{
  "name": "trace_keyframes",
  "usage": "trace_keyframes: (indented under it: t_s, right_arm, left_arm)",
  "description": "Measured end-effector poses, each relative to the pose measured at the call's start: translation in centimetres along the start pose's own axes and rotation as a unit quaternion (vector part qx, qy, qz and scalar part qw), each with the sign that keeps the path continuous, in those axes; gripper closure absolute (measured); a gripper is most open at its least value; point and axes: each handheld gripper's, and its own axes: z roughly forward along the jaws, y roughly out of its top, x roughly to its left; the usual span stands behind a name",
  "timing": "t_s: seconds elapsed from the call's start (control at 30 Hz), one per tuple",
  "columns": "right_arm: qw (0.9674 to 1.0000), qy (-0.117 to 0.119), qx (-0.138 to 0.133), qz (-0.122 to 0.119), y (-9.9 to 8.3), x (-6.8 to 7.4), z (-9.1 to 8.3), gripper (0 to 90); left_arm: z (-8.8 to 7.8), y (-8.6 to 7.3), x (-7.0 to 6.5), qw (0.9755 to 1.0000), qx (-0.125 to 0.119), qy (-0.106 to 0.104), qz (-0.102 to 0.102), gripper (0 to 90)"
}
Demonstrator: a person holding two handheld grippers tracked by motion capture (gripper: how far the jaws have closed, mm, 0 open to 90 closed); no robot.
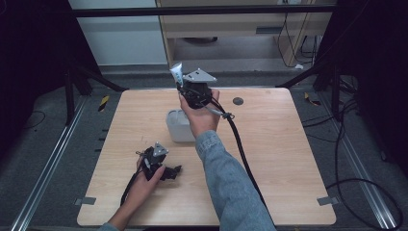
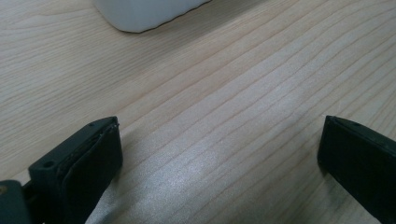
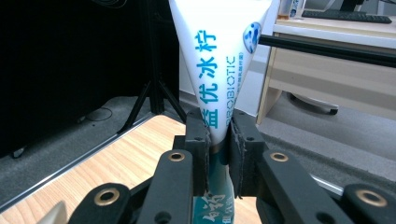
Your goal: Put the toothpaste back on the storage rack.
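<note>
High view – right gripper point(image 1: 182, 83) fingers clamped on white tube point(image 1: 176, 73), left gripper point(image 1: 169, 172) fingers apart over table point(image 1: 279, 144).

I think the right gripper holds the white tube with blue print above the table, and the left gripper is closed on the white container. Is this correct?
Not quite. The left gripper is open and holds nothing, as the left gripper view shows: bare wooden table lies between its jaws, the white container farther off. The right gripper does hold the white tube with blue print.

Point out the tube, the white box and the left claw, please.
tube point(image 3: 219, 60): right gripper view, printed body above the jaws.
white box point(image 1: 178, 126): high view, left part of its top.
left claw point(image 2: 219, 163): left gripper view, midway between its open jaws.
</note>
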Motion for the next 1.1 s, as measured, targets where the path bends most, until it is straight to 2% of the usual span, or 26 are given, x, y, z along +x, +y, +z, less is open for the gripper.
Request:
trace_keyframes:
  t_s: [0.07,0.23,0.5,0.83,0.97,1.1]
  right_arm:
    - [1.0,0.001,0.0,0.007,-0.2,-0.1,0.1,79.4]
    - [1.0,-0.002,0.003,0.008,-0.8,-0.3,0.3,79.3]
    - [0.9998,-0.01,0.017,-0.009,-2.5,-0.3,1.4,79.3]
    - [0.9996,-0.005,0.028,0.001,-3.6,-0.5,2.6,79.2]
    - [0.9993,0.0,0.038,0.0,-4.1,-0.3,3.2,79.2]
    - [0.9986,0.001,0.052,-0.011,-4.8,-0.1,3.5,79.2]
  left_arm:
    - [0.0,0.0,0.0,1.0,0.0,0.0,0.0,0.0]
    - [0.0,0.0,0.0,1.0,0.0,0.0,0.0,0.0]
    - [0.0,0.0,0.0,1.0,0.0,0.0,0.0,0.0]
    - [0.0,0.0,0.0,1.0,0.002,-0.001,0.0,0.0]
    - [0.0,0.0,0.0,1.0,0.0,-0.001,0.0,0.0]
    - [0.0,0.0,0.0,1.0,0.0,-0.001,0.0,0.0]
